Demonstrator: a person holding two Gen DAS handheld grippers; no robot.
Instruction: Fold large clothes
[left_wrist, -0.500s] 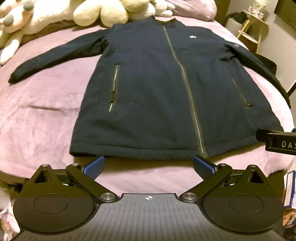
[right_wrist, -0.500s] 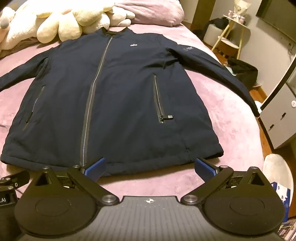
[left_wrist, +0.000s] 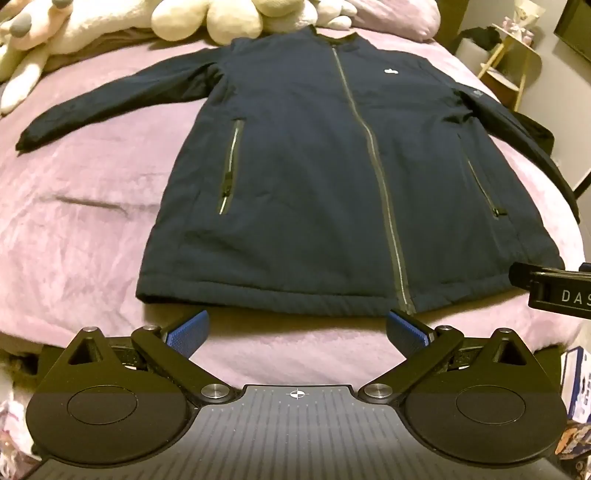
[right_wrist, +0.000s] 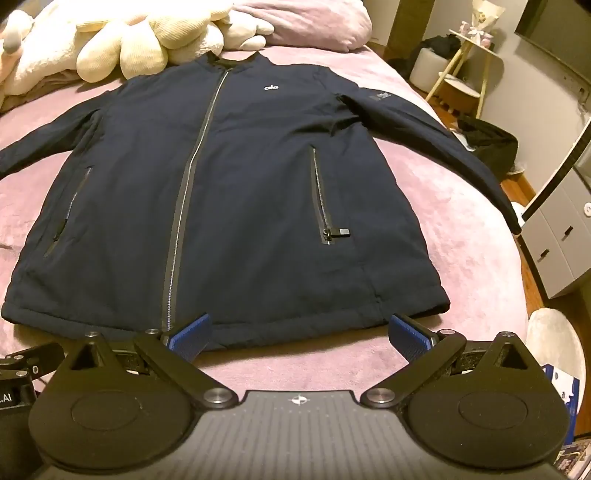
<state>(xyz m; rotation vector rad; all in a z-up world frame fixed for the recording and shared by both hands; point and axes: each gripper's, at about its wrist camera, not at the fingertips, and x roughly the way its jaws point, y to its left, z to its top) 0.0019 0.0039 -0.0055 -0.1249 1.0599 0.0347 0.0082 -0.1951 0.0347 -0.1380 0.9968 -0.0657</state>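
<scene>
Jacket: dark navy zip-front jacket (left_wrist: 317, 184) flat, sleeves spread, on pink fuzzy bed (left_wrist: 74, 229) | left gripper (left_wrist: 297, 330) spread wide, holding nothing | right gripper (right_wrist: 299, 332) spread wide at hem

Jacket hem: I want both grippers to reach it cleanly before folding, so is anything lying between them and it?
Nothing visible. Only bare pink blanket lies between the open left gripper and the jacket hem; the open right gripper is already at it.

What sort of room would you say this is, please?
Most likely a bedroom: the jacket lies on a bed with a pink blanket, soft toys and a pillow at its head.
</scene>
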